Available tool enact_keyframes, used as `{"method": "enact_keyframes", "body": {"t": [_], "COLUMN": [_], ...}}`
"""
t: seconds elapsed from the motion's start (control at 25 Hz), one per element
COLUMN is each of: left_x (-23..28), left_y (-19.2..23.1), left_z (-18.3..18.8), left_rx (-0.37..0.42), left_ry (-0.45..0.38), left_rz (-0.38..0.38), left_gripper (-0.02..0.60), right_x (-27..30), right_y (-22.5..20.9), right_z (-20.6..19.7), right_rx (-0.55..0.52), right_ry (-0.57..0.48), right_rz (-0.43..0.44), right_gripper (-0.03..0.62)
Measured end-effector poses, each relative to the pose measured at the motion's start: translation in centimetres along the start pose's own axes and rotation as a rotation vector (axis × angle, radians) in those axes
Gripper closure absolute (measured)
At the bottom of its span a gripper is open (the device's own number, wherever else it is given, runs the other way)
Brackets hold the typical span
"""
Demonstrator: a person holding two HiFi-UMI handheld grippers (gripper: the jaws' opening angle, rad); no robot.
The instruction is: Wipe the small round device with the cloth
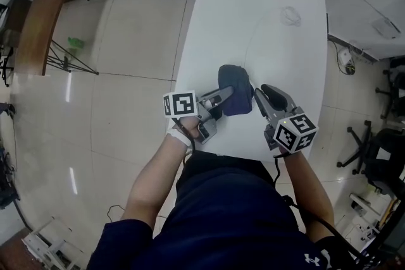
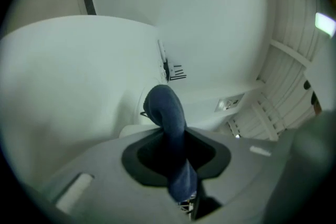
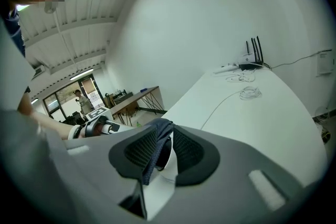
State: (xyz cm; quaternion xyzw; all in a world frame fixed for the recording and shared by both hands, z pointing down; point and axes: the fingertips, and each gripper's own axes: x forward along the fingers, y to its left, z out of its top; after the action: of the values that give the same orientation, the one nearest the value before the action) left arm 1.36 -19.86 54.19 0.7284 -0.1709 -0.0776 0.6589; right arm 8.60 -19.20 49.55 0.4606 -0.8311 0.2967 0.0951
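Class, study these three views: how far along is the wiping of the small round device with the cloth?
Done: the left hand-held gripper is shut on the blue cloth. In hand: the right hand-held gripper grips what looks like the small round device, white with a dark centre, a cloth edge pressed beside it. Left: the views cannot show how clean it is, so rubbing probably remains.

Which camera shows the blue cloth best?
The head view: most of the bunched blue cloth shows against the table. The left gripper view shows only a strip pinched in its jaws; the right gripper view just an edge beside a white thing.
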Motion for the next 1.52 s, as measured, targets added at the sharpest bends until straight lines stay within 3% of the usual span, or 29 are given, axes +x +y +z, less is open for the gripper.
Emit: {"method": "enact_keyframes", "body": {"t": [0.24,0.44,0.6,0.72,0.92,1.32,1.52], "left_x": [-2.4,-3.1,-1.9,-0.7,-0.5,0.1,0.3], "left_y": [4.5,7.1,7.1,5.8,3.6,-4.2,-3.3], "left_z": [0.1,-0.1,-0.8,-1.6,-1.3,-2.1,-1.9], "left_rx": [0.139,0.161,0.284,0.292,0.249,0.156,0.036], "left_ry": [0.057,0.081,0.156,0.171,0.093,-0.051,-0.134], "left_rz": [0.202,0.338,0.404,0.363,0.319,0.086,-0.02], "left_gripper": [0.499,0.499,0.499,0.498,0.497,0.497,0.498], "right_x": [1.5,2.6,2.9,2.5,1.1,-1.0,-1.2], "right_y": [-0.8,-1.0,-0.6,-0.4,-0.8,-0.6,-0.8], "right_z": [-0.1,-0.4,-0.1,0.0,0.1,0.5,0.7], "right_rx": [0.024,-0.004,-0.053,-0.044,-0.019,0.008,0.021], "right_ry": [0.019,0.039,0.039,0.027,0.007,-0.027,-0.025], "right_rz": [0.016,0.024,0.031,0.028,0.013,-0.029,-0.033], "right_gripper": [0.496,0.497,0.496,0.497,0.5,0.513,0.516]}}
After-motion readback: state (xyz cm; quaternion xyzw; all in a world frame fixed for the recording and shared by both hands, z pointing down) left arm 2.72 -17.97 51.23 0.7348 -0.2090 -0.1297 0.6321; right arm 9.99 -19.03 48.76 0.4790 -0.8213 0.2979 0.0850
